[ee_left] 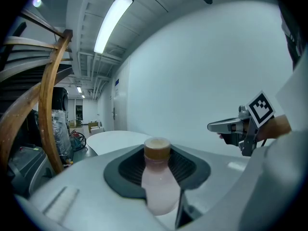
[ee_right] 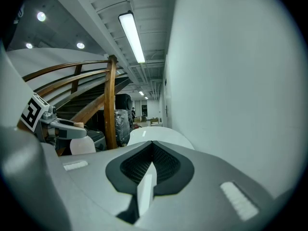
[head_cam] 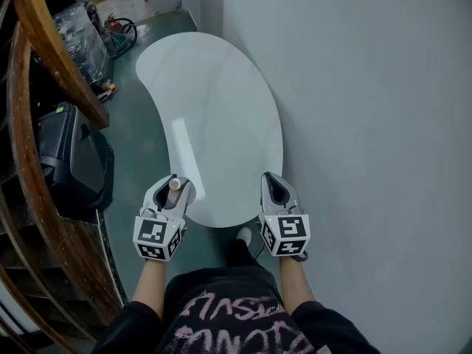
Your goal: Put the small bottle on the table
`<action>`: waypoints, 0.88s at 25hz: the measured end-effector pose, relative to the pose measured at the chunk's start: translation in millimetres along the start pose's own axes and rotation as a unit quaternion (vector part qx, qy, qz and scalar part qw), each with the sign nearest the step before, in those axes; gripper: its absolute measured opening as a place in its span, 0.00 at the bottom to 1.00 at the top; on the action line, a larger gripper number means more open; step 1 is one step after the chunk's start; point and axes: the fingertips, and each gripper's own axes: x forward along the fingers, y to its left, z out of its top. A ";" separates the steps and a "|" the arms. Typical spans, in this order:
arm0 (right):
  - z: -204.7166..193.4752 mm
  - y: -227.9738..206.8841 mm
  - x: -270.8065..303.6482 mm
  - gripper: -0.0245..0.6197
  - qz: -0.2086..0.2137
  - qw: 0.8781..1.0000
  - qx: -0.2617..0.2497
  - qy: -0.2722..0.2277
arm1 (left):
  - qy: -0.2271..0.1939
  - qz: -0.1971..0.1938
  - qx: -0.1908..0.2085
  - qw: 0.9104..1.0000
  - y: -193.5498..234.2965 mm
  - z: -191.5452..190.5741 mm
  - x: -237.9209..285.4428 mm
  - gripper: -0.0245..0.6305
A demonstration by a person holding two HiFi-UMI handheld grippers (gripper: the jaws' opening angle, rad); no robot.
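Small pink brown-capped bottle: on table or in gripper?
In gripper: left gripper jaws clamp the pink bottle; not on white table.

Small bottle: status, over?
Left hand-held gripper shut on small bottle, over near edge of table, not set down. Right hand-held gripper shut, empty. Nothing in the way.

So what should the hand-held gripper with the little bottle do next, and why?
Probably move the left hand-held gripper forward over the white table and lower it: its jaws are shut on the small bottle, which is only at the table's near edge, not set down.
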 end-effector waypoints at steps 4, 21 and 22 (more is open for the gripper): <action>-4.1 -8.3 20.5 0.06 0.006 1.000 0.004 0.008 | 0.008 0.002 -0.002 1.000 6.3 -3.1 17.9 0.24; 2.4 -60.3 94.0 0.06 0.044 0.999 0.008 0.031 | 0.030 0.038 -0.016 0.999 19.5 6.9 92.1 0.24; 2.7 -62.5 97.7 0.06 0.049 0.998 0.009 0.032 | 0.031 0.042 -0.017 0.999 19.4 7.3 95.2 0.24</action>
